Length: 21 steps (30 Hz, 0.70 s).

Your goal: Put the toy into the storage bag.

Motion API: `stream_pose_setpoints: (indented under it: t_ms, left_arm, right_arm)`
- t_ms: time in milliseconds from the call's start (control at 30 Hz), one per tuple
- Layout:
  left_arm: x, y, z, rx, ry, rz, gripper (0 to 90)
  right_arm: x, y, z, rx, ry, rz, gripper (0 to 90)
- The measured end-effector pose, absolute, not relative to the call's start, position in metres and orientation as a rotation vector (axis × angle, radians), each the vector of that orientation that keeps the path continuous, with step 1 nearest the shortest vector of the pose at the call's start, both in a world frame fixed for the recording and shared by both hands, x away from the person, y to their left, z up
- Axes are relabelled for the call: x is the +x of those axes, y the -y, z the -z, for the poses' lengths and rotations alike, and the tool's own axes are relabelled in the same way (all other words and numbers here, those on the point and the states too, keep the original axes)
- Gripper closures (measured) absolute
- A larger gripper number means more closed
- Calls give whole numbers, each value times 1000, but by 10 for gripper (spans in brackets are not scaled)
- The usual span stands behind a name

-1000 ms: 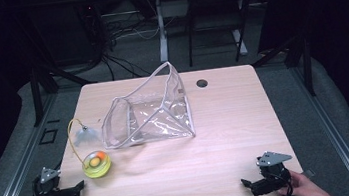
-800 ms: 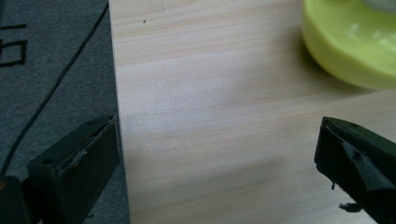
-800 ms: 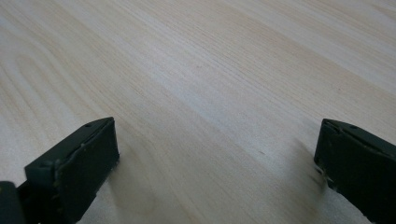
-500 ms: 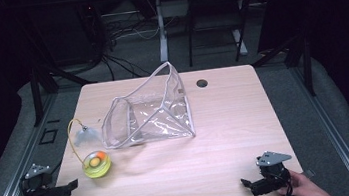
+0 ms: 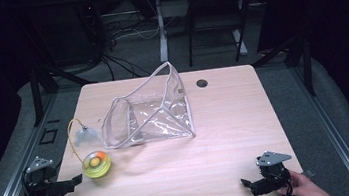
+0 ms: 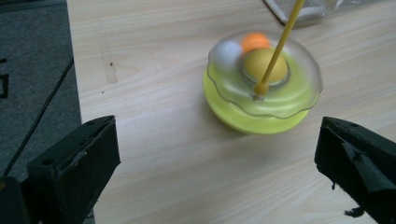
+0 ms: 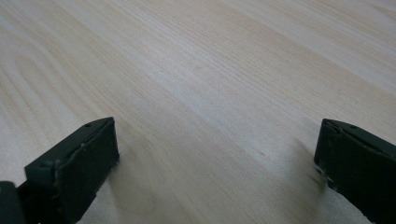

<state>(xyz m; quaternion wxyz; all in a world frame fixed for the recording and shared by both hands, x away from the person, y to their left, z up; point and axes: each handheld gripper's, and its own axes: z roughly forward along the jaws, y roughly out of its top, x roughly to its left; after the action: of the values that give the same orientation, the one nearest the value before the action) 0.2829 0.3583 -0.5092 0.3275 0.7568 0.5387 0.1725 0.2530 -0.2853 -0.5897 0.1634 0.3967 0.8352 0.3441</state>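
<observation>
Both grippers sit with jaws wide apart: the left gripper [image 5: 74, 182] near a yellow toy [image 6: 262, 84], the right gripper [image 5: 246, 184] over bare table [image 5: 227, 132].

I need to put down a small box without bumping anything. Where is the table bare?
The right half of the table is bare, from the clear bag across to the right edge, down to the right gripper. The left-front corner is crowded: yellow toy, its cord, the left gripper.

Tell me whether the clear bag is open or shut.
Open. The clear bag lies on its side on the table, its rimmed mouth gaping wide.
</observation>
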Motion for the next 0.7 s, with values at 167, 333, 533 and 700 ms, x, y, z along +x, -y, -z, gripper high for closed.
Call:
stream_pose_setpoints:
  t_ms: [167,333,533,700]
  left_arm:
    - [288,-354,502,1980,-1380,-443,1]
    - [297,-345,496,2004,-1358,-439,1]
    - [307,-335,485,2042,-1321,-439,0]
    - [313,-333,477,2063,-1313,-446,2]
  right_arm:
    - [253,285,590,1131,-2382,-980,0]
    - [253,285,590,1131,-2382,-981,0]
    - [253,285,590,1130,-2383,-979,0]
    - [253,285,590,1130,-2383,-980,0]
